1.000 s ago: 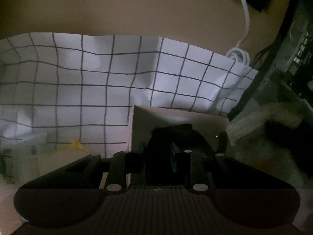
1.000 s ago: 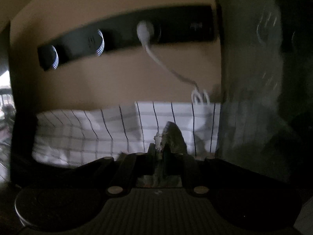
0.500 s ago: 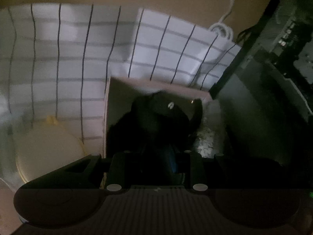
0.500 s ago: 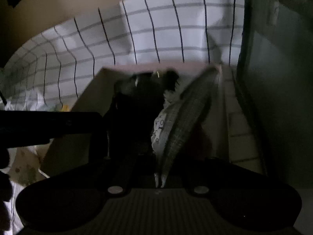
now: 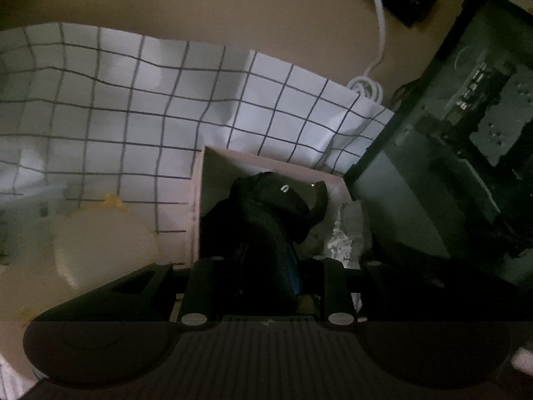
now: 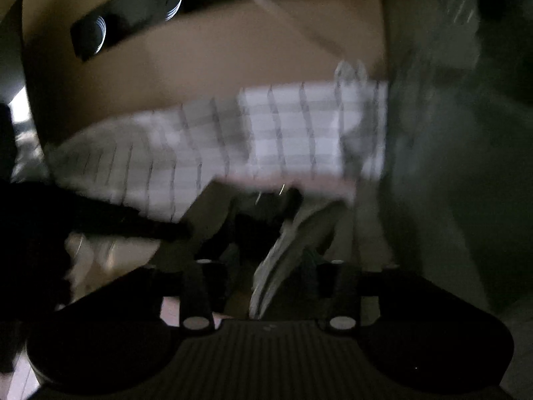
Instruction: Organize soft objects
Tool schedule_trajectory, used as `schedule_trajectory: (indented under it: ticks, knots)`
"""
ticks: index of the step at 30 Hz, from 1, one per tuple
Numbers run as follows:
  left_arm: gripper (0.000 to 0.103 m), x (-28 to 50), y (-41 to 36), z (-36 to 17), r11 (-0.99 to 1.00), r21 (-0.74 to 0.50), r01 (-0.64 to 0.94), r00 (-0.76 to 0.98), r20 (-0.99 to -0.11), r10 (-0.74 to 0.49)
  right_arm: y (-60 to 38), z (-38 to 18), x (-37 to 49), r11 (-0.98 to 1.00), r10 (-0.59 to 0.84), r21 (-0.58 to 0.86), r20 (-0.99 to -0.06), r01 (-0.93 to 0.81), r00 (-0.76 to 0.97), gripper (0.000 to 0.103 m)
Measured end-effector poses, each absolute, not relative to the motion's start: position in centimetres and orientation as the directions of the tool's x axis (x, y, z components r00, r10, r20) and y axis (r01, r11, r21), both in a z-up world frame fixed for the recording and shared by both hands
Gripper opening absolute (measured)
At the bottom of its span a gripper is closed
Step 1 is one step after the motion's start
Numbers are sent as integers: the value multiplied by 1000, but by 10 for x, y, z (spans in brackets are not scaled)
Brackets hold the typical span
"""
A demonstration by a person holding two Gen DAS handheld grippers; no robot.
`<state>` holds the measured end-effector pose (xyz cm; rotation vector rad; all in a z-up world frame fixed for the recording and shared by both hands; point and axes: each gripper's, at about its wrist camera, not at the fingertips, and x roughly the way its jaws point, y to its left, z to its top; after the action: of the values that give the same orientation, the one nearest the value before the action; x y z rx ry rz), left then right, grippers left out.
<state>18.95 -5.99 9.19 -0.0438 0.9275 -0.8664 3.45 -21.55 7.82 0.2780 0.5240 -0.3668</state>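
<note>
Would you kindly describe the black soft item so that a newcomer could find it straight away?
Start from the white checked cloth spread below the tan wall. A pale open box sits at its lower right edge, beside a dark cabinet. The black item fills the box's left side, gripped by the left tool; unlike the grey-and-white fabric beside it, it is plain black.

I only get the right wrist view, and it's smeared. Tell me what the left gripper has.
Observer: The left gripper is shut on a black cloth at the pink box.
Operator: Report what lies left of that box.
Observer: A round cream object sits on the checked cloth, beside the box's left wall.
Operator: Say what's behind the box, on the right.
Observer: A white cable lies coiled at the checked cloth's far edge.
</note>
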Motion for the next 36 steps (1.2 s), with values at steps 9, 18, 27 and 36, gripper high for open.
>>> schedule_trajectory:
  ticks: [9,18,27,36]
  knots:
    - [28,174,-3,116,692,-368,621,346,-664,-663,-240,25,113,849,-293,119,-704,515,647,25]
    - [28,169,80,128,747,-355,562,447,-629,-636,-236,27,112,824,-296,120,-742,554,601,36]
    - [28,214,214,137,883,-268,386,614,-639,-463,-170,104,86,803,-435,107,-568,586,699,46]
    - [28,257,328,156,955,-127,269,725,-626,-288,-32,182,139,912,-305,138,-399,385,865,60]
